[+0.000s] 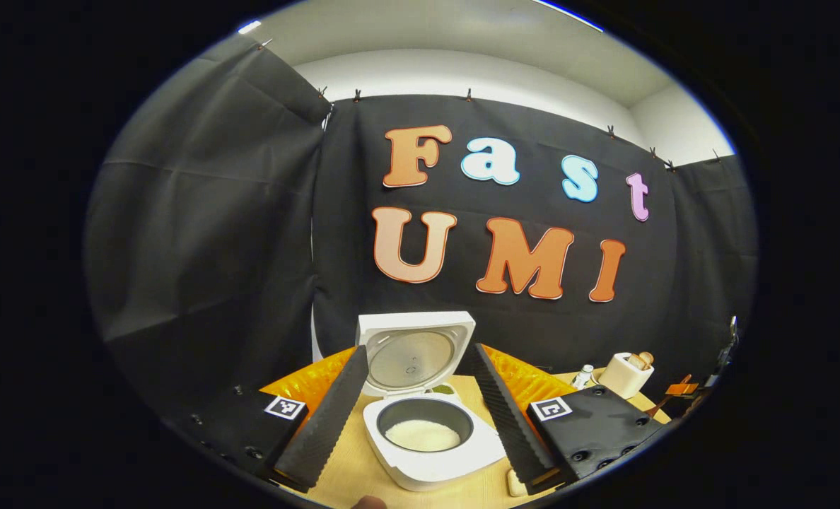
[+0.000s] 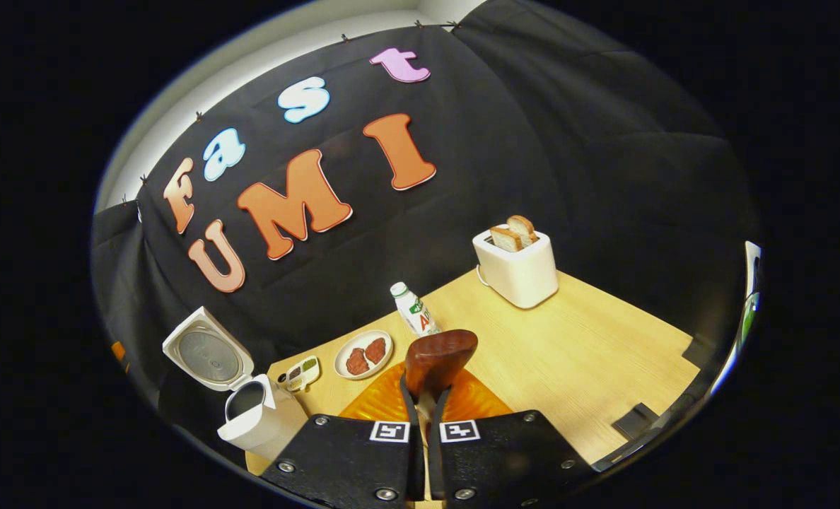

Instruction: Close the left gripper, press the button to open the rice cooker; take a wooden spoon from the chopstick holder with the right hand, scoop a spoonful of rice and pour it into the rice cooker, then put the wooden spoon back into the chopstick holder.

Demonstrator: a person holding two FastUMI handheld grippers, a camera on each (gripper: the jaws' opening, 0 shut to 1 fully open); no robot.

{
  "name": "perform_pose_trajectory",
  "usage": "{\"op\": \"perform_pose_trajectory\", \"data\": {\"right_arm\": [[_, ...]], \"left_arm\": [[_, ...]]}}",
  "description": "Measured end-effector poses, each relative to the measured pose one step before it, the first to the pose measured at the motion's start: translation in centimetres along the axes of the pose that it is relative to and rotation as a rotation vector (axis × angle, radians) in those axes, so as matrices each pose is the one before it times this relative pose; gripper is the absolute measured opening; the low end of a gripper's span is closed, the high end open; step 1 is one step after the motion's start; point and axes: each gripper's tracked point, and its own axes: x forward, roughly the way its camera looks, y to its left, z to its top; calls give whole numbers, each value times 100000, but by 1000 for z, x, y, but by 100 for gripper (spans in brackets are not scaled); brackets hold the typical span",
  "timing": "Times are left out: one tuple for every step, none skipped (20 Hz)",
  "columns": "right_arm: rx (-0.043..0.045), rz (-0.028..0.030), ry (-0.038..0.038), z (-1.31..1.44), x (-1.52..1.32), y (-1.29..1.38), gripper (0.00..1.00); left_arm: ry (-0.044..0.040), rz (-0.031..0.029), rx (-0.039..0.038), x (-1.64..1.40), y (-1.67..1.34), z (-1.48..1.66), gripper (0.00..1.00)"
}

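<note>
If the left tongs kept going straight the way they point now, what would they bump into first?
Probably the open rice cooker, which sits right between the spread left tongs, its raised lid behind. Depth is hard to judge.

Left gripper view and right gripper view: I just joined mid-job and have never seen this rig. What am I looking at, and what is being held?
Each picture comes from a fisheye camera riding on a handheld two-finger tool, looking along its fingers. In the left gripper view, the left tool is open, its fingers either side of the white rice cooker, whose lid stands up; white rice lies in its dark pot. In the right gripper view, the right tool is shut on the brown wooden spoon, bowl pointing up. The light wooden table carries a white toaster with bread, a small white bottle and a plate of reddish pieces.
</note>
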Motion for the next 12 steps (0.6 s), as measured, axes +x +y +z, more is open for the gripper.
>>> {"op": "perform_pose_trajectory", "data": {"right_arm": [[1774, -540, 358, -491, -12, -599, 1], [1825, -823, 344, -516, 80, -604, 1], [1183, -636, 336, -687, 160, -626, 1], [428, 339, 640, -700, 183, -369, 1], [567, 254, 516, -738, 126, -308, 1], [834, -20, 63, -284, 351, -399, 1], [709, -153, 431, -568, 342, -424, 1], [277, 118, 32, -397, 328, -309, 1], [127, -65, -302, -318, 296, -300, 1], [-58, -190, 96, -376, 341, -316, 1], [475, 955, 745, -393, 373, 7, 1], [290, -199, 623, -418, 134, -155, 2]], "left_arm": [[527, -513, -192, -63, -359, -198, 100], [434, -654, -337, 6, -333, -191, 100], [448, -467, -243, 8, -260, -120, 100], [416, -310, 77, -174, -182, -124, 100], [305, 30, 257, -87, -33, -143, 100], [451, 329, 340, -126, 6, -129, 100], [139, 380, 426, -171, 6, 28, 100], [10, 395, 489, -110, -38, 46, 100], [-204, 197, 422, -101, -85, 120, 100], [-155, 124, 289, -92, -11, 24, 100], [2, 144, 142, -124, -51, -100, 100], [149, 186, 49, -10, 23, -22, 100]]}}
